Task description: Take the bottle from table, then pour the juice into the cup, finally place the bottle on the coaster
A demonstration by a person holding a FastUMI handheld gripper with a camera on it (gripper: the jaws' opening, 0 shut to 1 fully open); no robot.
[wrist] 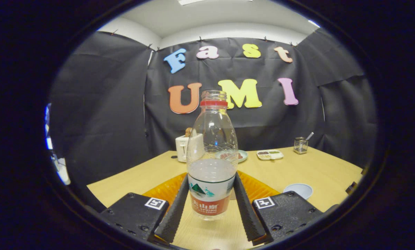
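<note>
A clear plastic bottle point(211, 163) stands upright between my fingers. It has no cap, a red ring on its neck, a label low on its body, and clear liquid up to about half its height. My gripper point(211, 177) is shut on the bottle, with both fingers pressing on the label from either side. Behind the bottle an orange mat point(164, 190) lies on the wooden table point(325, 170). A pale blue cup point(298, 190) sits on the table beyond my right finger. Whether the bottle's base touches the table I cannot tell.
Toward the table's far edge stand a white toaster point(182, 147), a small plate point(242, 156) partly hidden by the bottle, a white divided dish point(270, 154) and a small holder with a spoon point(300, 145). Black cloth walls the booth.
</note>
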